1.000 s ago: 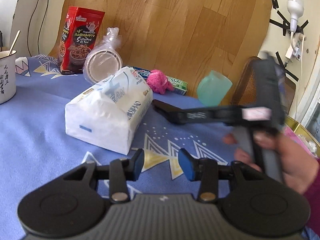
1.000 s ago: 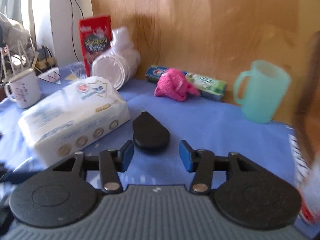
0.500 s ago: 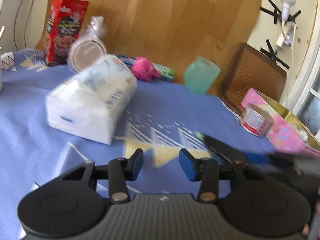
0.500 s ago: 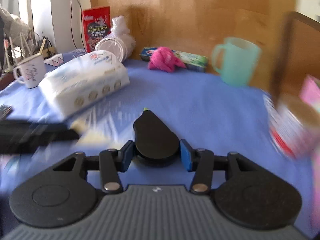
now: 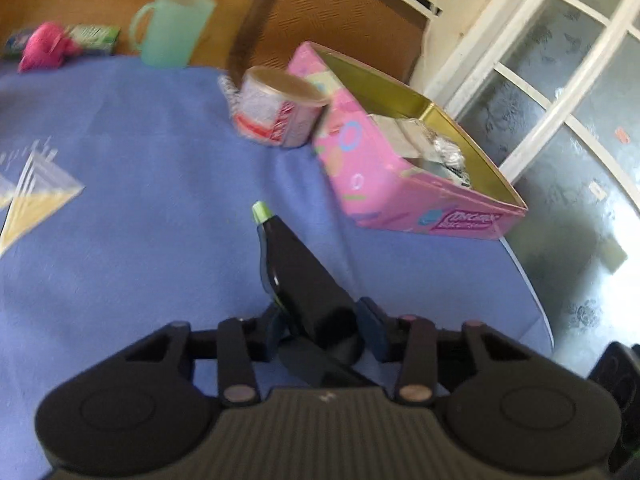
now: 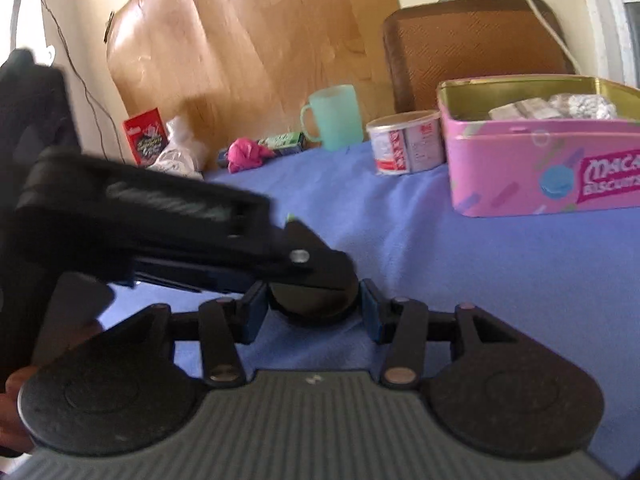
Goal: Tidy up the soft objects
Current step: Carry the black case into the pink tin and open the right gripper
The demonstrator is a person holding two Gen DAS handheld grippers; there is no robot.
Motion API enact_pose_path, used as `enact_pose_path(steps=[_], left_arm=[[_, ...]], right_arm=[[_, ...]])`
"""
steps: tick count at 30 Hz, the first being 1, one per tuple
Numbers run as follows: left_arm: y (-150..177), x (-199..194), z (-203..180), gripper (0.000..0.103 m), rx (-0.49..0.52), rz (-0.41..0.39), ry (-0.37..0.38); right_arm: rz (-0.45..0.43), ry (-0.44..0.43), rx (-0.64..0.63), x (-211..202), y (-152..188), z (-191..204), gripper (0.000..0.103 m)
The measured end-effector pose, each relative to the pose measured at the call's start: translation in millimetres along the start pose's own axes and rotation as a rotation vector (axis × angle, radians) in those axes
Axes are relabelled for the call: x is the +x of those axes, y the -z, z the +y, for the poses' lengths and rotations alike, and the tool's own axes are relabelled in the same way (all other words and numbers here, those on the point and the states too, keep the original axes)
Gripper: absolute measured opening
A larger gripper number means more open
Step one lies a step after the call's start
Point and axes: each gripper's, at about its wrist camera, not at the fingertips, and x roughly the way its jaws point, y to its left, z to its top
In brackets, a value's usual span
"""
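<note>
A black teardrop-shaped object [image 5: 288,264] with a green tip [image 5: 260,210] sits low over the blue tablecloth [image 5: 140,160]. My left gripper [image 5: 324,330] has it between its pads, which lie against both sides. In the right wrist view the same black object [image 6: 314,300] fills the gap of my right gripper [image 6: 312,312], which is shut on its wide end. The left gripper's housing [image 6: 140,208] reaches in from the left over it. A pink soft toy [image 6: 244,154] lies far back by the wall.
An open pink biscuit tin [image 5: 400,184] holding foil packets stands at the right, with a small can [image 5: 276,116] against it. A mint mug [image 5: 168,28], a green box [image 5: 92,36] and a chair back [image 5: 332,20] stand behind. The table edge [image 5: 528,280] runs close on the right.
Both views swung right, from the tissue pack to the pink tin. The right gripper kept the black object. The left gripper swept across and now has the object between its pads.
</note>
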Motion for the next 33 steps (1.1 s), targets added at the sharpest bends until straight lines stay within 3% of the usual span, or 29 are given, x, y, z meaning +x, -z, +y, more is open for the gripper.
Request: enact_pose_path(steps=[6, 12, 14, 17, 19, 22, 24, 33], left_arm=[[-41.2, 6.5, -59.6, 0.040, 0.128, -0.067, 0.064], [-87.0, 47.9, -106.8, 0.044, 0.194, -0.102, 0.091], [-95.2, 63.7, -113.3, 0.052, 0.203, -0.121, 0.059], [-101.0, 86.2, -114.7, 0.052, 0.225, -0.142, -0.023], [-104.8, 96.1, -113.4, 0.052, 0.217, -0.175, -0.061], [-107.5, 93.3, -106.9, 0.053, 0.195, -0.174, -0.069], [-106.4, 88.7, -106.9, 0.053, 0.210, -0.180, -0.082], [-85.8, 50.8, -107.4, 0.056, 0.249, -0.208, -0.121]], right_arm=[[-0.173, 0.084, -0.031, -21.8, -24.0, -17.3, 0.052], [-0.304, 0.215, -0.042, -30.4, -65.6, -58.9, 0.052], [-0.301, 0.292, -0.052, -19.7, -77.9, -76.7, 0.052], [-0.240, 0.374, -0.008, 7.7, -97.9, -112.1, 0.052], [-0.158, 0.481, -0.017, 37.4, -111.9, -130.6, 0.053], [-0.116, 0.513, -0.074, 60.6, -122.3, -140.5, 0.073], [-0.138, 0.524, -0.103, 60.7, -120.4, -136.8, 0.078], [-0.316, 0.493, -0.065, -4.4, -83.3, -106.0, 0.076]])
